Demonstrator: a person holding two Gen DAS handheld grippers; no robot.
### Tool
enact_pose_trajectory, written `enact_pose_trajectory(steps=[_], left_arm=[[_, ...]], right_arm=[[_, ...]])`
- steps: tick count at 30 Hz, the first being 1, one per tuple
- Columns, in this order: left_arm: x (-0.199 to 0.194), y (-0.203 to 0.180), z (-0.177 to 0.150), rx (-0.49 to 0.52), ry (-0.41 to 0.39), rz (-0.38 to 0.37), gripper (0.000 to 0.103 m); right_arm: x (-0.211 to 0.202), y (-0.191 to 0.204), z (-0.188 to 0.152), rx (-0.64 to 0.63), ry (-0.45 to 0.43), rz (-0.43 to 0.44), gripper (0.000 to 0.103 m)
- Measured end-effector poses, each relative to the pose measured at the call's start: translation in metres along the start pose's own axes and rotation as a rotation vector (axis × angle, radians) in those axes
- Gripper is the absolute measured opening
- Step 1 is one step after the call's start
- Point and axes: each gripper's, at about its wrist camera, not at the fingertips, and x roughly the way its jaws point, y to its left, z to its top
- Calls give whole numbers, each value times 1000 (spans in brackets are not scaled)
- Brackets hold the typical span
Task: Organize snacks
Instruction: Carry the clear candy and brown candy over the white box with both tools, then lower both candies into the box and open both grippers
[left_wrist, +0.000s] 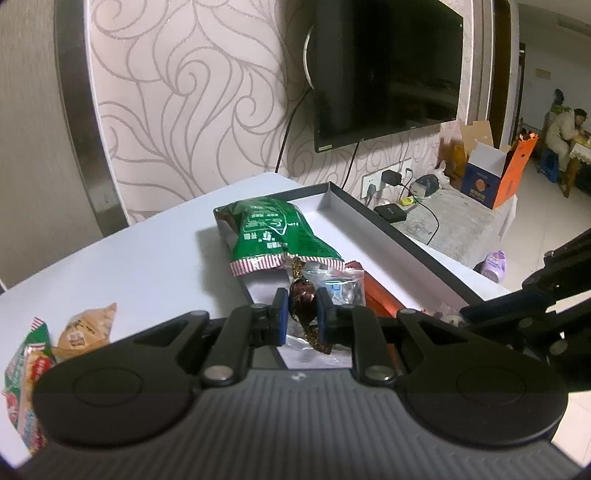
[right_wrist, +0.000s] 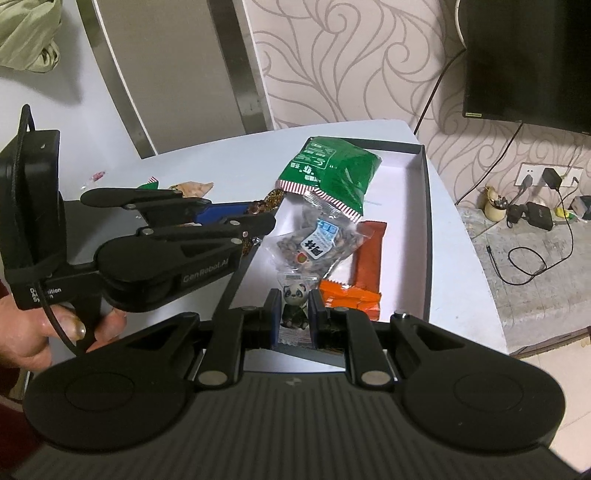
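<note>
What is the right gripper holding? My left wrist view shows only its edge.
Observer: A small panda packet, pinched in the right gripper by the near end of the box.
Operator: Any loose snack I can't see?
Observer: A small pink candy lies alone on the table, far from the box.
Operator: What's by the orange bar?
Observer: An orange packet overlaps the near end of the orange bar.
</note>
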Motion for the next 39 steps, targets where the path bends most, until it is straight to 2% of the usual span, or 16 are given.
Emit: enact_pose_trajectory(steps=[22,39], left_arm=[[20,-22,-4,-50,11,66,19],[24,-27,-4,-35,20,81,19]], right_arm=[[20,-43,29,-95,12,48,18],[48,-45,63,-134,4,76,18]])
